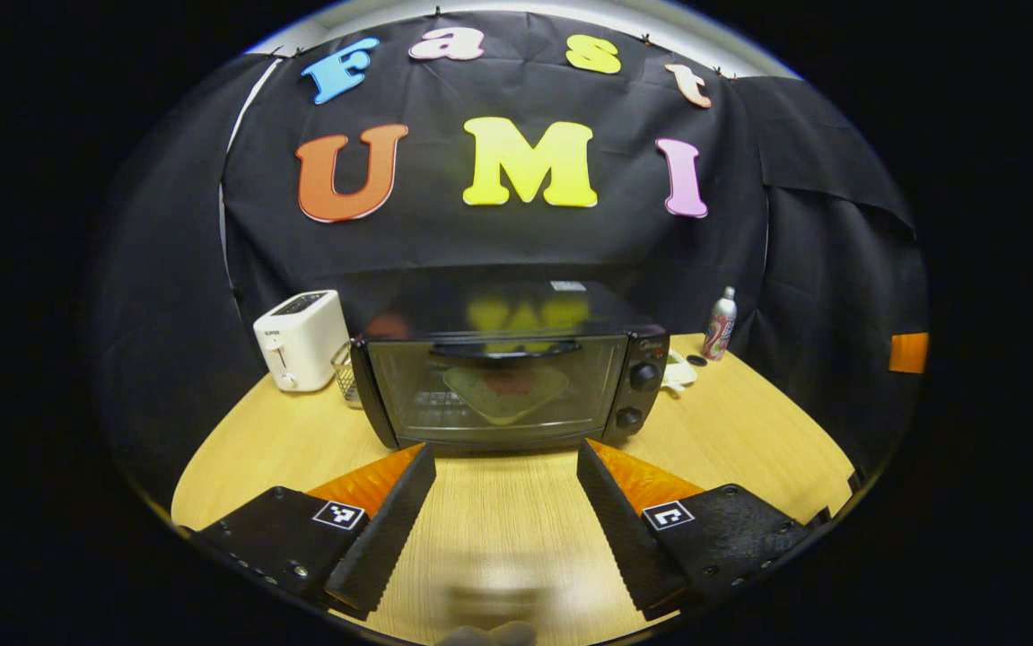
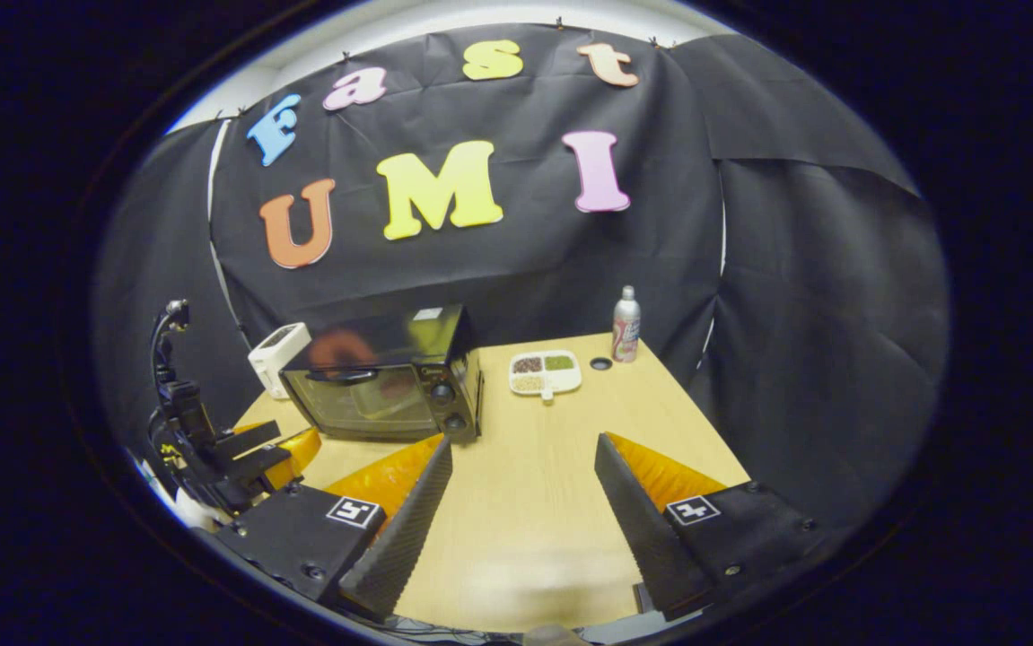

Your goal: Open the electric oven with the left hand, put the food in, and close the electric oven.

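Straight ahead of the left gripper (image 1: 505,467) stood the electric oven (image 1: 503,381), door closed, square-on to that gripper's line of sight. Its fingers were spread wide with nothing between them, well short of the oven's front edge. Across the top of the glass door ran the door handle (image 1: 505,351), a dark bar whose long axis lay level, side to side, crosswise to the gripper's approach. To take it, I judged, the fingers would need to rise from table height and close above and below that bar, or hook over it, before pulling outward and down.

Right of the oven, beyond its two knobs (image 2: 442,393), sat the food tray (image 2: 545,371), a white compartmented dish with its contents, resting on the wooden table (image 2: 534,502). It lay nearly dead ahead of the right gripper (image 2: 523,480), which also stood wide and empty. Judged from that, the left gripper was the nearer to the handle and the right the nearer to the food.

Behind the oven to its left stood a white toaster (image 1: 301,338); a bottle (image 2: 626,324) stood beyond the tray, farther right of the oven. Through the oven glass a pale tray shape showed inside, though what it held could not be told.
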`<state>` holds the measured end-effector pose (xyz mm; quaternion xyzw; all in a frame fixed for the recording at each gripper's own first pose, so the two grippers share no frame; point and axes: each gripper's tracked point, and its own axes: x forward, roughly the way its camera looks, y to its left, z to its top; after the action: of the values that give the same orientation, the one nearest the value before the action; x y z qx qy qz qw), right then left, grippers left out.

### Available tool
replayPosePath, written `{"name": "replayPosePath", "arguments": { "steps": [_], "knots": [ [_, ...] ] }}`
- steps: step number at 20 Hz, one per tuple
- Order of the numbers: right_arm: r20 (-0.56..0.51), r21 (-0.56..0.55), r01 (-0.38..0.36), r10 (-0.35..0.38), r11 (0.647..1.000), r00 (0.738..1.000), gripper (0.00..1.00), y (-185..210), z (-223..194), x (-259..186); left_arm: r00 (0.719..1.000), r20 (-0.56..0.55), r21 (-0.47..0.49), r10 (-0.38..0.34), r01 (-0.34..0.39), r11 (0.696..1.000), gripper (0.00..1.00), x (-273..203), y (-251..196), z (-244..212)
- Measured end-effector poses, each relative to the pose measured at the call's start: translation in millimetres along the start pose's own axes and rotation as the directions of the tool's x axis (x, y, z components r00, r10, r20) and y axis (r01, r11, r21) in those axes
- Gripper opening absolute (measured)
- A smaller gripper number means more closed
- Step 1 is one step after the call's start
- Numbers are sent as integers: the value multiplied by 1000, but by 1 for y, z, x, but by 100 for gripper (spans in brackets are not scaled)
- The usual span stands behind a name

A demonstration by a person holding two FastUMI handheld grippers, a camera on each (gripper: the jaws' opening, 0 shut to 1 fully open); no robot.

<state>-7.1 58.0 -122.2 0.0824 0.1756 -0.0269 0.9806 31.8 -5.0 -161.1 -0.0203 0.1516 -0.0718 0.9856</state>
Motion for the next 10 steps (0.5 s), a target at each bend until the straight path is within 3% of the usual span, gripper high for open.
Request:
{"name": "replayPosePath", "arguments": {
  "steps": [3,5,10],
  "knots": [
    [68,1,-30,30,1000,997,100,-4,28,-23,995,95,10,32,-33,999,96,-44,-2,49],
    [119,-12,-50,51,999,992,96,-13,50,-43,985,165,19,56,-60,998,96,-79,-6,82],
    [268,-67,-84,99,994,958,100,-49,98,-99,945,307,18,112,-123,992,95,-177,-27,133]
  ]
}}
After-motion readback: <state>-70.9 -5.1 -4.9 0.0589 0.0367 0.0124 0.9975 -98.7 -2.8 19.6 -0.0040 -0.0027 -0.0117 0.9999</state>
